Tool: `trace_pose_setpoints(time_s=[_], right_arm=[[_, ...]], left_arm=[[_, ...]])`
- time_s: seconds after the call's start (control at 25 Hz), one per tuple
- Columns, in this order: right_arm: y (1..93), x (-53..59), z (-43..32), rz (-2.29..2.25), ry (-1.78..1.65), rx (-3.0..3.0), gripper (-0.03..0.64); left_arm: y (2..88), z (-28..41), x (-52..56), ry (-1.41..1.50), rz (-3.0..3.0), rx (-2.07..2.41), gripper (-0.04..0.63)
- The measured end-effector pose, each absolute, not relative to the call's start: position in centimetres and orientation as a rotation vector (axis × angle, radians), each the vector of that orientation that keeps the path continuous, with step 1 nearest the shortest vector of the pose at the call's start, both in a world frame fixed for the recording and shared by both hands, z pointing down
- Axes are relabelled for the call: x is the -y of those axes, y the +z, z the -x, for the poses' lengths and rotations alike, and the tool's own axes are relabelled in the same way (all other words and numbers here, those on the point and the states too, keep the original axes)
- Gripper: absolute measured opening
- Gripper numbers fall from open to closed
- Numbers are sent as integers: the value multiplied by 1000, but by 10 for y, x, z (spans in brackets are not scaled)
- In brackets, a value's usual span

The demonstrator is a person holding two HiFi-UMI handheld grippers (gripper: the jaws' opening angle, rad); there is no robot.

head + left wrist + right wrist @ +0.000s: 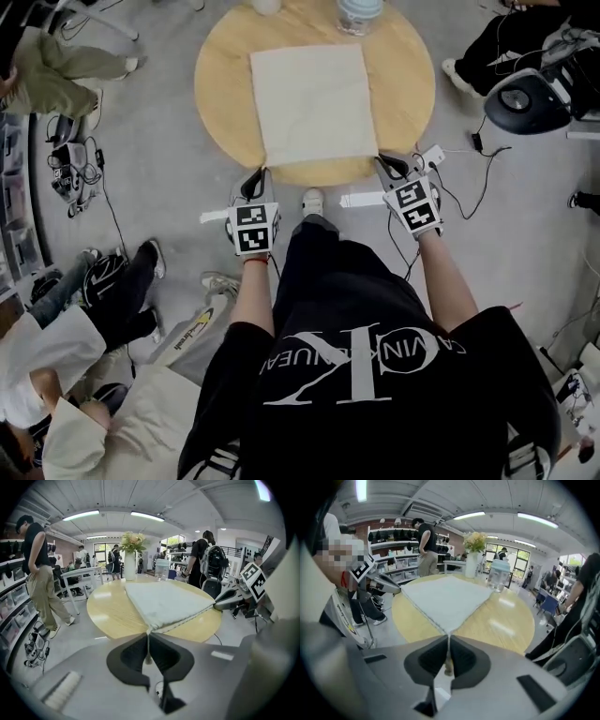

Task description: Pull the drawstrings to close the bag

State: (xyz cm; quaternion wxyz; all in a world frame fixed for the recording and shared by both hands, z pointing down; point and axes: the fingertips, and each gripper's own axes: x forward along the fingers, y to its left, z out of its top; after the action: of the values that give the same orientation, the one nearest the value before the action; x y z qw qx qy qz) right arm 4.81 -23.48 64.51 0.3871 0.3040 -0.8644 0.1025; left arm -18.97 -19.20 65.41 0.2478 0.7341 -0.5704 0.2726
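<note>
A cream cloth drawstring bag (pixel 314 103) lies flat on a round wooden table (pixel 225 84), its mouth edge toward me. My left gripper (pixel 262 174) sits at the bag's near-left corner. In the left gripper view its jaws (pixel 148 637) are shut on the thin drawstring (pixel 148 645) coming out of the bag (pixel 164 603). My right gripper (pixel 382 162) is at the near-right corner. Its jaws (pixel 448 641) are shut on the other drawstring (pixel 448 662), with the bag (pixel 440 599) just beyond. The mouth edge runs straight between the two grippers.
A water jug (pixel 359 14) and a vase of flowers (pixel 130 559) stand at the table's far edge. People stand and sit around the room (pixel 103 291). Cables (pixel 469 187) and gear (pixel 525 98) lie on the floor to the right.
</note>
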Motion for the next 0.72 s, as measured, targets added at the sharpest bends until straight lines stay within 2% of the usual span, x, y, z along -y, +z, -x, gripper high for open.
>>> trace_pose_setpoints(time_s=[0.28, 0.72], right_arm=[[617, 253, -60, -743, -83, 2079, 23], [528, 294, -59, -955, -396, 2023, 23]], left_arm=[[632, 197, 198, 850, -2075, 1610, 20], [534, 211, 238, 789, -2168, 1843, 20]])
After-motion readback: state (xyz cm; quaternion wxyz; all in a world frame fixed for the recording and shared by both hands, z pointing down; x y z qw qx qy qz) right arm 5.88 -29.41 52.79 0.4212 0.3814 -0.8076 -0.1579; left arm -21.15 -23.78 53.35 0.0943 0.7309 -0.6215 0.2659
